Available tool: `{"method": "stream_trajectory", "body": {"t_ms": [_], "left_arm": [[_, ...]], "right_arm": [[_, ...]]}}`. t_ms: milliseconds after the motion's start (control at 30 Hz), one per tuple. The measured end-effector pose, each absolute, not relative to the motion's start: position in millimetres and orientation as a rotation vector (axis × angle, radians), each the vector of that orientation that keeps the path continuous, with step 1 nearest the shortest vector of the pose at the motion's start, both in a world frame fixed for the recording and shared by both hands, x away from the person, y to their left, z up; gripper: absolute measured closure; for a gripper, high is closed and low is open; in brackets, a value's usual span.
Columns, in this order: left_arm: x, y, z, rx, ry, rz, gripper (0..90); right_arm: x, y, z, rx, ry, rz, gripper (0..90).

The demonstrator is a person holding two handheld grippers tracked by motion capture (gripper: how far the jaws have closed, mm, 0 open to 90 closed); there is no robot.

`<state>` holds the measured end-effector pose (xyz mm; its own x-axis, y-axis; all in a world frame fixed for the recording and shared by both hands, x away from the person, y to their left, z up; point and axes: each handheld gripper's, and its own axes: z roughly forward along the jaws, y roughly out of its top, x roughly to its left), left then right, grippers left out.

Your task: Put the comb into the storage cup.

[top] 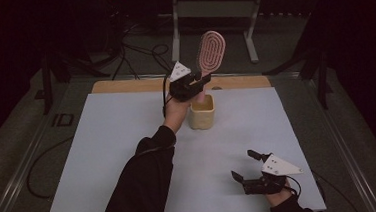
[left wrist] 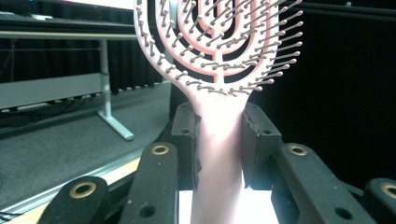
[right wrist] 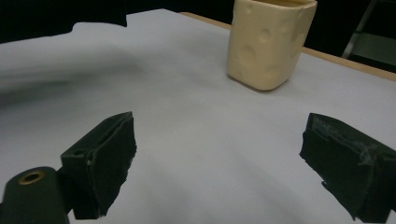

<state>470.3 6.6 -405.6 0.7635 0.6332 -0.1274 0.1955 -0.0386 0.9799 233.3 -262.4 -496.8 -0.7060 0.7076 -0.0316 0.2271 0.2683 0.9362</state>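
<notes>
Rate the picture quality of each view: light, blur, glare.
High view: dim, black surroundings, white table cover lit evenly. Left gripper view: pink hairbrush sharp, with a blown-out white patch below its handle. Right gripper view: cream holder fairly clear, near jaws soft, table cover smeared at left.

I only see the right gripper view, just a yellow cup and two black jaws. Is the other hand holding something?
Observer: Yes. The left gripper is shut on a pink brush, pinching its handle.
Operator: Which way does the brush point?
Observer: Bristle head up, handle down, right over the cup.
Operator: Is the handle in the cup already?
Observer: I cannot tell; in the high view the gripper hides the handle's end.
</notes>
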Motion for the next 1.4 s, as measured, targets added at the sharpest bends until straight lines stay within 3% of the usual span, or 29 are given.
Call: {"method": "stream_trajectory", "body": {"t_ms": [733, 1400], "left_arm": [[466, 5, -445, 1.673, 0.681, 0.374, 70.2], [465, -4, -449, 1.800, 0.737, 0.418, 69.9]], "right_arm": [[233, -261, -498, 0.838, 2.111, 1.436, 9.8], [234, -261, -498, 0.836, 2.120, 1.442, 9.8]]}}
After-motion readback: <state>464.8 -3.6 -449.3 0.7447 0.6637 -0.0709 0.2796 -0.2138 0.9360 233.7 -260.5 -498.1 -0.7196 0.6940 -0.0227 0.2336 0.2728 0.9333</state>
